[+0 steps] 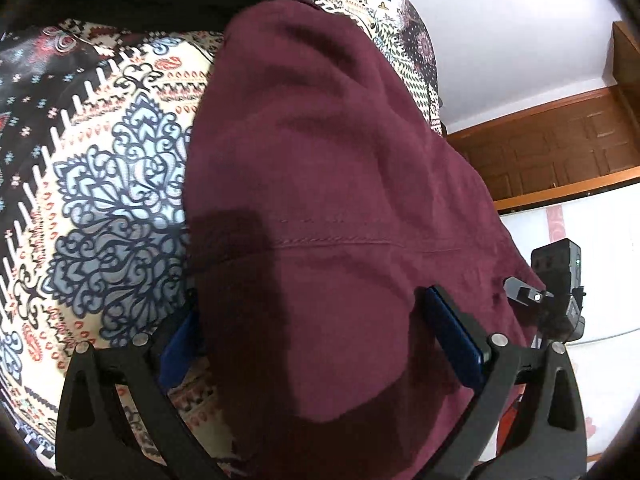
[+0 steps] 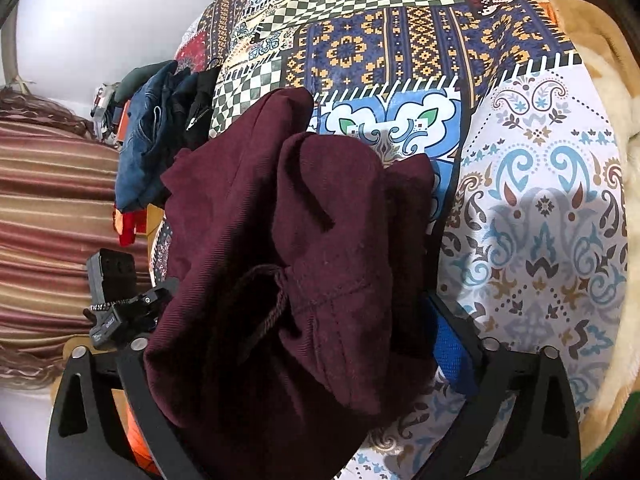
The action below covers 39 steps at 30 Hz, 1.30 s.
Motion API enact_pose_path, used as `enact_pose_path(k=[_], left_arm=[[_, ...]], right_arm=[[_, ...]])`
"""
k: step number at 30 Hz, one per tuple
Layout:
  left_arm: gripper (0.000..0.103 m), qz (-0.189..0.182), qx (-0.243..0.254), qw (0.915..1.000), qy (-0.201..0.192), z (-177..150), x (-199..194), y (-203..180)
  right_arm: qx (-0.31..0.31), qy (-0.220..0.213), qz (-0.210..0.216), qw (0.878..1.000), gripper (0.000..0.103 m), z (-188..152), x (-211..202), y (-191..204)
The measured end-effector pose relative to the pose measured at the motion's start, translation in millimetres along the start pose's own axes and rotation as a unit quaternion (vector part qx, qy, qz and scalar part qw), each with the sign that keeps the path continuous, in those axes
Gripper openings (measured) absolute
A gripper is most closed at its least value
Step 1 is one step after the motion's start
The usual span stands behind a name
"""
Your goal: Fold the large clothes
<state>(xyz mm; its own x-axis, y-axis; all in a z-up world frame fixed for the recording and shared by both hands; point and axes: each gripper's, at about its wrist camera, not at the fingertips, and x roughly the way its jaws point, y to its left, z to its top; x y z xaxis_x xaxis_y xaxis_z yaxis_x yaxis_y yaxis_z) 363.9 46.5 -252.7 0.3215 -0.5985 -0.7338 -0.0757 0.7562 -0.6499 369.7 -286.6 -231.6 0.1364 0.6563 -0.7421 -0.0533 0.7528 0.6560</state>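
1. Across the patterned bedspread [image 1: 116, 184], a maroon garment [image 1: 320, 184] lies draped over the bed, running up from the lower edge of the left wrist view toward the bed's far edge.

2. At the bottom of that view, the left tool [image 1: 316, 344] has its two blue-padded fingers [image 1: 456, 340] spread wide, one on each side of the maroon cloth; the left pad is partly hidden behind the fabric, and the pads do not press together.

3. Right of the garment, off the bed's edge, the right tool [image 1: 556, 292] shows as a black housing before a wooden panelled door [image 1: 560, 148].

4. From the right wrist view, the maroon garment [image 2: 288, 248] is bunched and folded over itself, its drawstring cord [image 2: 268, 312] looped near the waistband seam.

5. The right tool [image 2: 296, 344] has its arms set wide with the bunched cloth between them; only the right blue pad [image 2: 452, 348] shows, so whether it grips the cloth cannot be told.

6. Near the bedspread's [image 2: 536, 208] left edge lie a heap of denim and dark clothes [image 2: 160, 140] and the left tool [image 2: 120, 308]; beyond that edge hangs a striped cloth [image 2: 52, 220].
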Motion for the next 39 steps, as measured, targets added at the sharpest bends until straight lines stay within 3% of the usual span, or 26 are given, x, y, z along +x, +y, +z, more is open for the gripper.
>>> enact_pose_path(k=[3,7,10,13,17,23,33,39], left_arm=[[0.102,-0.008,-0.006,1.0000,0.000,0.1,4.4,-3.9],[0.079,-0.013,0.007,0.9999,-0.002,-10.7,-4.7,-8.0],[0.059,-0.013,0.012,0.9997,-0.017,-18.6,-23.4,-14.2],[0.050,-0.019,0.018,0.9993,-0.028,-23.3,-42.0,-22.5],[0.048,-0.009,0.044,0.9976,-0.052,-26.2,-72.8,-39.4],[0.048,-0.024,0.086,0.9900,-0.109,-23.4,-138.9,-68.5],[0.048,-0.020,0.162,0.9585,-0.233,8.6,-273.6,-101.5],[0.048,0.004,0.170,0.9439,-0.283,76.9,-321.1,-80.0]], right_arm=[[-0.007,-0.002,-0.005,1.000,0.071,-2.6,-5.9,4.5],[-0.019,-0.015,-0.011,1.000,0.049,-10.9,-14.7,14.1],[-0.020,-0.017,-0.009,1.000,0.041,-17.1,-20.0,21.4],[-0.031,-0.020,-0.006,0.999,0.037,-23.0,-24.9,34.4],[-0.046,-0.035,-0.002,0.998,0.035,-26.7,-34.4,56.3],[-0.101,-0.085,0.008,0.991,0.035,-29.4,-67.3,111.9],[-0.188,-0.163,0.057,0.967,0.035,14.7,-92.9,220.0],[-0.208,-0.169,0.095,0.959,0.035,76.1,-55.0,267.4]])
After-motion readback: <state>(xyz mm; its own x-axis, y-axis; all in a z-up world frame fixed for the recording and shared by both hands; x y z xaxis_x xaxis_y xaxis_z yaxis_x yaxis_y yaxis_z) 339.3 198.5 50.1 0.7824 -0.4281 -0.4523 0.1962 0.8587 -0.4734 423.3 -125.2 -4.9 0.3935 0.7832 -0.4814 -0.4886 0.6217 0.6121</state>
